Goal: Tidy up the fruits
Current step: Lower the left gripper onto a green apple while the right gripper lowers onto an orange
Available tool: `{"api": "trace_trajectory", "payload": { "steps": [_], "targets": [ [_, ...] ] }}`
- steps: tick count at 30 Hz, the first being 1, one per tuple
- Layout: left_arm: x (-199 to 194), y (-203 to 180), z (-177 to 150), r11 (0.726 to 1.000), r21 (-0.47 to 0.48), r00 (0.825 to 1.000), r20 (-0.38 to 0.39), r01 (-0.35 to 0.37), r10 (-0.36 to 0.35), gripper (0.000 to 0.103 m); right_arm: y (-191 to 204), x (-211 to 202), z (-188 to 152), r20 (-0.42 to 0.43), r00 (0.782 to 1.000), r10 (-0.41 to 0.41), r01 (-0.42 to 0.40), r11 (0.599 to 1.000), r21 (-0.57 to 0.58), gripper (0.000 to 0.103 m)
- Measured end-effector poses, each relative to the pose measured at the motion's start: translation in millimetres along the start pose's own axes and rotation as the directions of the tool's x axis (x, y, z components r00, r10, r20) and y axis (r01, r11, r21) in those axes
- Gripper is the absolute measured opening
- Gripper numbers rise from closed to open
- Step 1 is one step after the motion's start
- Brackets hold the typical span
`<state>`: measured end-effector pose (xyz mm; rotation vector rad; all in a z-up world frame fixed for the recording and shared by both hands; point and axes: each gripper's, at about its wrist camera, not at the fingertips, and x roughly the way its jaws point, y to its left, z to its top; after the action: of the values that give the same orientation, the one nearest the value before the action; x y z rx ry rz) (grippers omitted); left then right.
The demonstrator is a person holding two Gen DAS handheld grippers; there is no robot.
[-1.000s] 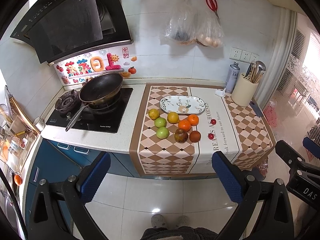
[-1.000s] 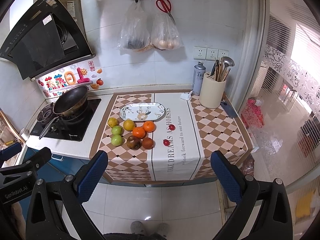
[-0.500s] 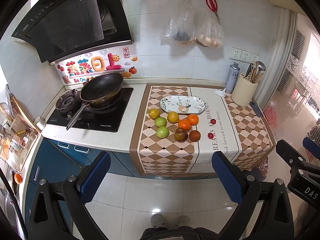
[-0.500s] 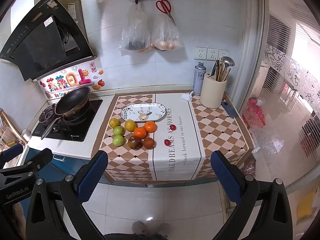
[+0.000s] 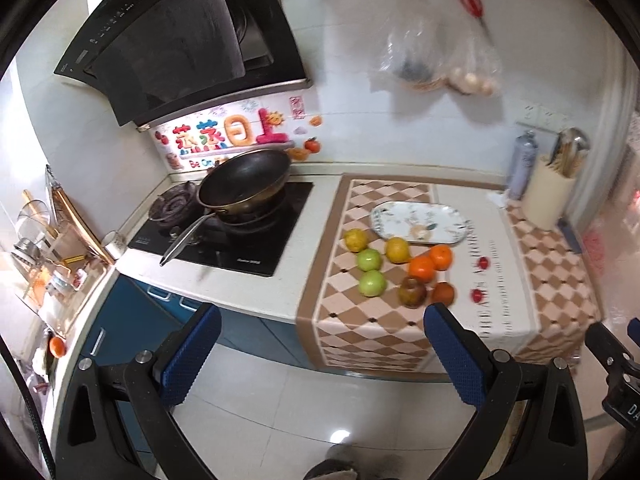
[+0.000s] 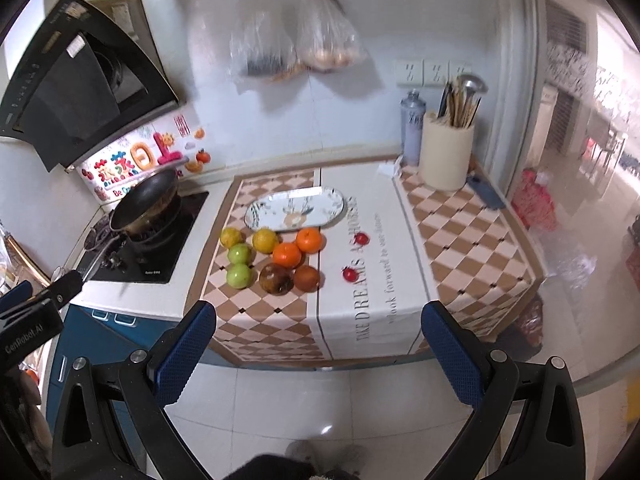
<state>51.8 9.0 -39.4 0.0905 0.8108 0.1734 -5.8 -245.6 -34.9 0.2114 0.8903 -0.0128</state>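
Note:
Several fruits lie in pairs on the checked cloth: two yellow ones (image 5: 355, 239), two green apples (image 5: 371, 283), two oranges (image 5: 421, 268), two dark brown fruits (image 5: 412, 291) and two small red ones (image 5: 477, 295). Behind them an oval patterned plate (image 5: 420, 222) holds nothing. The same cluster shows in the right wrist view, with green apples (image 6: 239, 276), oranges (image 6: 287, 255) and the plate (image 6: 294, 210). My left gripper (image 5: 322, 350) and right gripper (image 6: 319, 346) both stand open over the floor, well short of the counter.
A black wok (image 5: 244, 182) sits on the hob at the left. At the back right stand a cream utensil holder (image 6: 446, 154) and a grey can (image 6: 412, 128). Two plastic bags (image 6: 296, 46) hang on the wall. Blue cabinets (image 5: 140, 320) lie under the counter.
Both grippers have moved forward toward the counter, so the fruits and plate look larger and closer. Both stay open. The fruits have not moved.

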Motion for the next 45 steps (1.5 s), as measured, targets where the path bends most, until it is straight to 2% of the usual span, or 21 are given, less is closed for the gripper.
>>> {"api": "trace_trajectory", "payload": {
  "steps": [2,8,10,12,14,16,19,20,21,22,23,26,29,30,32,35,37,40,42,43,45],
  "targets": [
    [22.6,-2.2,4.4,1.000,0.011,0.999,-0.024,-0.029,0.029,0.103,-0.2,27.9,3.6,-0.031,0.999,0.013,-0.012,1.000,0.013,0.103],
    [109.8,-3.4,28.9,1.000,0.018,0.991,-0.132,-0.014,0.017,0.103,3.3,123.2,16.3,-0.135,0.991,0.013,-0.007,0.999,0.042,0.103],
    [141.2,-4.3,34.3,1.000,0.024,0.982,-0.188,0.004,0.001,0.103,4.0,163.1,20.9,-0.185,0.983,0.012,0.001,0.997,0.072,0.103],
    [186.0,-3.9,42.1,0.998,0.012,0.963,-0.266,0.055,-0.050,0.103,4.8,204.5,23.6,-0.237,0.971,0.022,0.004,0.994,0.106,0.102],
    [227.0,-4.0,48.9,0.993,0.001,0.935,-0.338,0.114,-0.107,0.103,5.1,242.5,25.7,-0.289,0.957,0.021,0.021,0.990,0.141,0.099],
    [272.8,-5.8,56.1,0.984,-0.028,0.893,-0.416,0.173,-0.169,0.102,4.5,276.8,28.8,-0.333,0.943,0.026,0.035,0.984,0.177,0.098],
    [332.6,-8.9,64.8,0.965,-0.091,0.818,-0.514,0.246,-0.258,0.092,7.1,326.9,33.6,-0.416,0.909,0.012,0.081,0.975,0.206,0.098],
    [355.5,-12.9,66.4,0.957,-0.110,0.786,-0.549,0.270,-0.285,0.090,8.4,342.2,33.5,-0.438,0.899,0.001,0.102,0.972,0.212,0.098],
    [371.3,-17.3,67.0,0.952,-0.116,0.766,-0.570,0.285,-0.299,0.087,9.5,356.1,31.8,-0.463,0.887,-0.008,0.122,0.968,0.217,0.098],
    [382.6,-21.5,67.2,0.947,-0.116,0.751,-0.584,0.300,-0.310,0.078,9.9,366.6,30.8,-0.479,0.878,-0.012,0.136,0.965,0.226,0.098],
    [398.9,-28.3,66.5,0.939,-0.113,0.723,-0.611,0.325,-0.324,0.073,9.5,373.2,28.7,-0.489,0.872,-0.012,0.148,0.959,0.241,0.098],
    [428.9,-43.4,64.6,0.923,-0.110,0.658,-0.670,0.369,-0.343,0.071,5.3,393.6,24.3,-0.515,0.857,0.002,0.187,0.930,0.316,0.098],
    [451.3,-54.3,63.7,0.908,-0.125,0.595,-0.718,0.400,-0.361,0.071,0.0,404.1,21.8,-0.522,0.853,0.030,0.201,0.902,0.382,0.098],
    [457.0,-58.8,62.6,0.906,-0.126,0.579,-0.731,0.405,-0.360,0.071,-1.0,407.0,20.9,-0.523,0.852,0.033,0.208,0.895,0.394,0.098],
    [470.5,-67.2,62.0,0.903,-0.119,0.560,-0.749,0.414,-0.355,0.071,-3.5,410.0,19.5,-0.526,0.850,0.034,0.220,0.884,0.413,0.098],
    [478.7,-75.7,59.1,0.900,-0.107,0.549,-0.760,0.422,-0.348,0.071,-8.4,416.9,13.7,-0.527,0.847,0.062,0.225,0.858,0.462,0.098],
    [482.5,-79.5,58.2,0.903,-0.095,0.550,-0.764,0.420,-0.336,0.071,-12.0,421.5,10.6,-0.525,0.847,0.084,0.221,0.842,0.492,0.098],
    [485.8,-84.6,61.2,0.906,-0.050,0.585,-0.749,0.419,-0.312,0.070,-14.6,429.2,7.6,-0.518,0.848,0.108,0.212,0.827,0.520,0.093],
    [488.0,-86.0,62.6,0.912,-0.022,0.602,-0.744,0.410,-0.289,0.063,-15.2,431.7,6.1,-0.515,0.848,0.121,0.208,0.819,0.534,0.088],
    [489.1,-86.7,63.8,0.912,-0.010,0.610,-0.741,0.409,-0.281,0.059,-15.5,433.1,6.4,-0.513,0.849,0.125,0.206,0.817,0.539,0.087],
    [491.6,-86.8,66.6,0.909,0.006,0.612,-0.741,0.416,-0.275,0.059,-12.8,436.3,7.4,-0.508,0.851,0.130,0.201,0.814,0.545,0.082]
  ]
}}
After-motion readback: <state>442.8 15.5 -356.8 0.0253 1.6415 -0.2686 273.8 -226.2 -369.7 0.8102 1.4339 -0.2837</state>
